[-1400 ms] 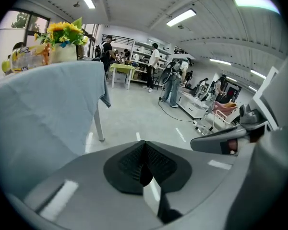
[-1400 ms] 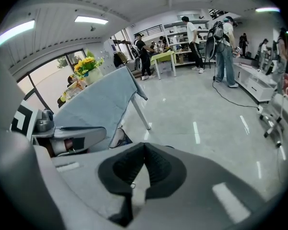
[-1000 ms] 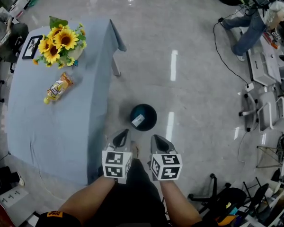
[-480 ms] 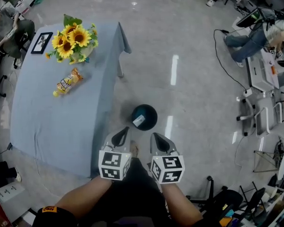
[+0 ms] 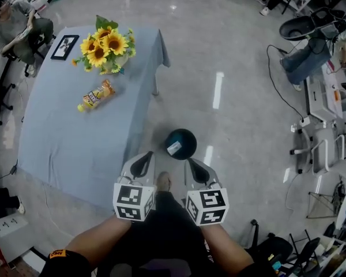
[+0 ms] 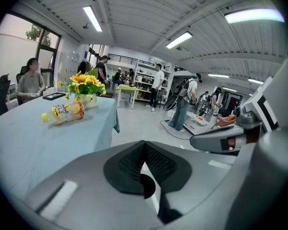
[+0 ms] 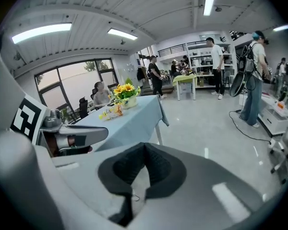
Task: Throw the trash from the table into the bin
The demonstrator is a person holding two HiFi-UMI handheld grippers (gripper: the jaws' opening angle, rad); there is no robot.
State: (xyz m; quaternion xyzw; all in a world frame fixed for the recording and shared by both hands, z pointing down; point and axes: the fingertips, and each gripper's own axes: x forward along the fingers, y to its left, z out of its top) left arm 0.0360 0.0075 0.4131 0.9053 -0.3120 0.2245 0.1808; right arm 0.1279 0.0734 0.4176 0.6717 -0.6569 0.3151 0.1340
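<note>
We record, for this moment:

- Left gripper (image 5: 143, 161): we hold it low in front of us over the floor, jaws clenched pad to pad with nothing between them
- Right gripper (image 5: 195, 167): held just beside the left one, jaws likewise pressed together and empty
- Snack packet (image 5: 96, 95): the trash, yellow and orange, lying flat on the table and touched by neither gripper; it sits near the sunflowers and well apart from the bin
- Table (image 5: 63, 149): covered in a pale blue cloth, standing to our left
- Sunflowers (image 5: 106, 52): a bunch in a pot at the table's far end
- Black frame (image 5: 64, 47): lying flat beside the sunflowers, at the far corner
- Bin (image 5: 180, 143): dark and round, standing on the grey floor just past our gripper tips and near the table's edge
- White scrap (image 5: 174, 148): lying inside the bin
</note>
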